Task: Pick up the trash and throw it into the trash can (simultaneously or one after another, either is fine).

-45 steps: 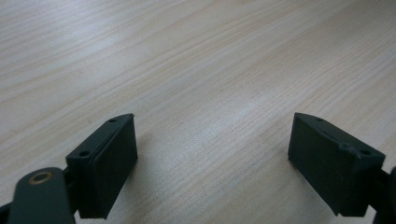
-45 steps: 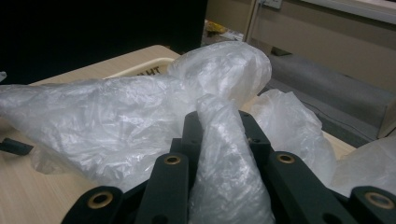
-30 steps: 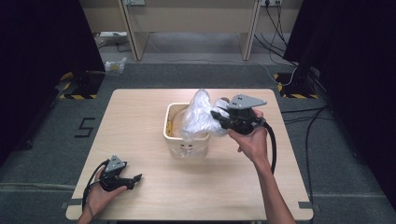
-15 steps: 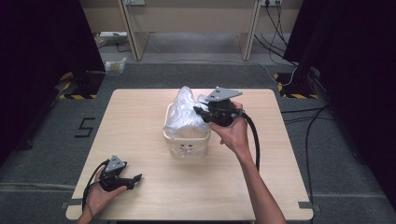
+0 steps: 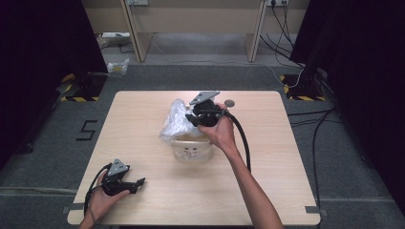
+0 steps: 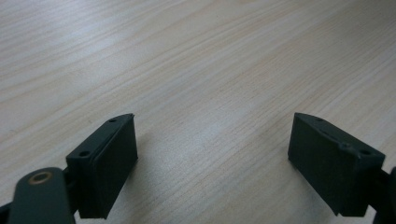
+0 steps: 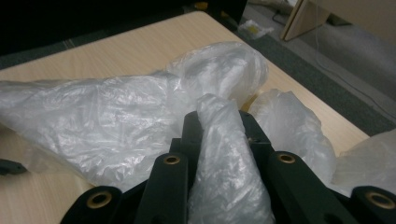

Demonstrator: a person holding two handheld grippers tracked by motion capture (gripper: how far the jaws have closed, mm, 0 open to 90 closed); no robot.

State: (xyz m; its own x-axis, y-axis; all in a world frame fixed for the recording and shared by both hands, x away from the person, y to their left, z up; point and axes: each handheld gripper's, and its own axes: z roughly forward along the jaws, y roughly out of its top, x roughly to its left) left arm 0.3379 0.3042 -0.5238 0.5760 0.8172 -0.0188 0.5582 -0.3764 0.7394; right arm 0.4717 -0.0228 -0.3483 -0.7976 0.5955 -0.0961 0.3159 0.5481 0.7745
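Pale wood grain covers the table [image 5: 267, 191], which stands on grey carpet with dark curtains at either side. At the near left corner the left gripper [image 5: 135, 183] rests low in the person's left hand [image 5: 98, 202]; in the left gripper view its jaws stand wide apart with bare wood between them and nothing in their grasp. Further along, near the table's middle, a crumpled clear plastic bag [image 5: 176, 121] bulges over the left rim of a small cream bin [image 5: 193, 151]. The right gripper [image 5: 191, 118] hangs above the bin in the person's right hand [image 5: 217, 133], with its jaws closed on a bunched fold of the bag [image 7: 219, 140]. In the right gripper view that fold runs up between the jaws, and the rest of the plastic spreads ahead of them and off to both sides.
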